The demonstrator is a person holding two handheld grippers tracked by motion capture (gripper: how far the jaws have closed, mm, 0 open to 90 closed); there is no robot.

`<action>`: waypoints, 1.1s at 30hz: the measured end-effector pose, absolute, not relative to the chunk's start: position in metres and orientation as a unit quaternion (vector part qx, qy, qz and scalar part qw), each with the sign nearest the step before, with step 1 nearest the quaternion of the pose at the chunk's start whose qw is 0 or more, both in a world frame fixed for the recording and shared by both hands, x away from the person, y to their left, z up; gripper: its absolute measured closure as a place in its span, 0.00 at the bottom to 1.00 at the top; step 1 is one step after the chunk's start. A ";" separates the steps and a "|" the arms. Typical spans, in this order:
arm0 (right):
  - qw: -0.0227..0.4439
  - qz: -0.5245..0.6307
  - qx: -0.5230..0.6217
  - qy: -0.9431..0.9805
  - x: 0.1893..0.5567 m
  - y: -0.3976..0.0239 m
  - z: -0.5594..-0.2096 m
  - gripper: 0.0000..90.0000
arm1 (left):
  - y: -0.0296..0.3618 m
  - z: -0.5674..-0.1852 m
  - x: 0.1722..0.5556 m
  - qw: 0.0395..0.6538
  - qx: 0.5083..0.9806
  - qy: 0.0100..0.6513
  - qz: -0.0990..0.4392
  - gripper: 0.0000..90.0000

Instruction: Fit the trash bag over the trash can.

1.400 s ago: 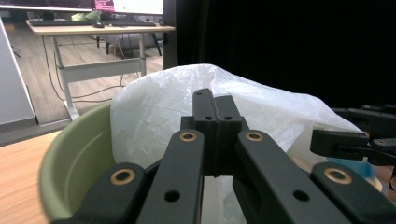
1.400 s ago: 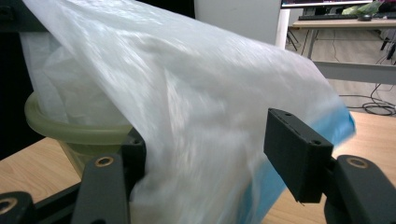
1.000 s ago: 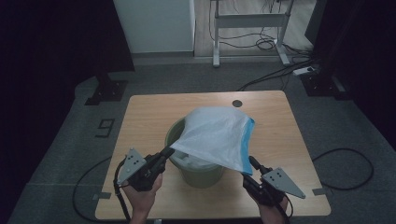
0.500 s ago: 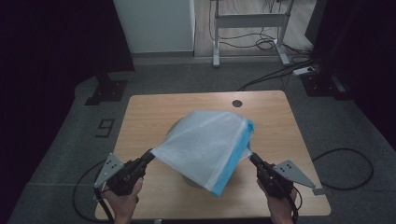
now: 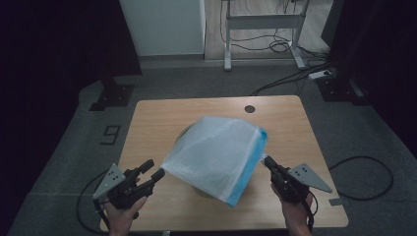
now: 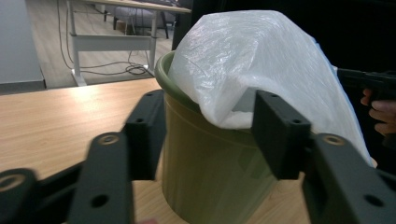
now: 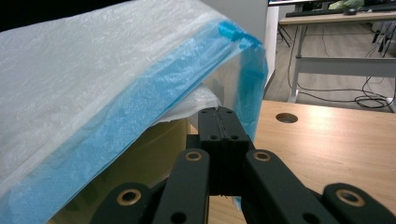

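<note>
**Plastic liner half-released over the green bin**

Plastic, white with a blue band along its open edge, makes up the bag (image 5: 216, 157) draped over the green bin (image 6: 210, 163) that stands in the middle of the tabletop (image 5: 157, 118). The right tongs (image 5: 269, 164) are pressed together on the bag's blue-edged rim, holding that side taut and lifted so the mouth stays spread above the bin. The left tongs (image 5: 152, 171) have just been opening: in the left gripper view their jaws stand apart with the bag's hanging corner and the bin's side between them, not pinched. That side of the bag sags over the bin's rim. Judging from this, the work is fitting the liner over the bin, and the left side was let go probably to take a fresh hold lower down.
</note>
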State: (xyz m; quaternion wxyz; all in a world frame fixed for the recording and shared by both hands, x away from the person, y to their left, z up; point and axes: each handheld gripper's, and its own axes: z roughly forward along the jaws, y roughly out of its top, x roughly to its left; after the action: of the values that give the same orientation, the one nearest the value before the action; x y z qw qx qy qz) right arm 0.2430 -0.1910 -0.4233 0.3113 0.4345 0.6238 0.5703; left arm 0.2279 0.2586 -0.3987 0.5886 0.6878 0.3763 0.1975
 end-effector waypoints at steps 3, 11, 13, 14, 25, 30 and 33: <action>0.315 0.570 0.435 0.621 0.244 -0.192 -0.421 0.99 | 0.265 -0.399 0.225 0.590 0.684 0.381 0.199 0.43; 0.319 0.569 0.434 0.622 0.244 -0.192 -0.421 0.99 | 0.264 -0.383 0.226 0.600 0.669 0.383 0.215 0.42; 0.321 0.569 0.433 0.622 0.244 -0.192 -0.420 0.99 | 0.258 -0.374 0.227 0.602 0.671 0.375 0.218 0.42; 0.322 0.569 0.432 0.621 0.244 -0.191 -0.420 0.99 | 0.253 -0.369 0.228 0.601 0.674 0.370 0.219 0.42; 0.325 0.569 0.428 0.623 0.242 -0.191 -0.419 0.99 | 0.209 -0.349 0.245 0.584 0.702 0.345 0.215 0.38; 0.325 0.569 0.427 0.624 0.242 -0.190 -0.420 0.99 | 0.197 -0.347 0.253 0.575 0.710 0.345 0.214 0.36; 0.325 0.568 0.427 0.624 0.242 -0.189 -0.420 0.99 | 0.188 -0.346 0.259 0.571 0.714 0.348 0.209 0.34</action>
State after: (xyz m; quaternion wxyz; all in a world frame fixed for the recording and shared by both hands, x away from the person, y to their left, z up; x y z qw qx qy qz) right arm 0.2418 -0.1893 -0.4201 0.3247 0.4268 0.6245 0.5678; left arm 0.2586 0.1880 -0.3456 0.5708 0.7138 0.3479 0.2089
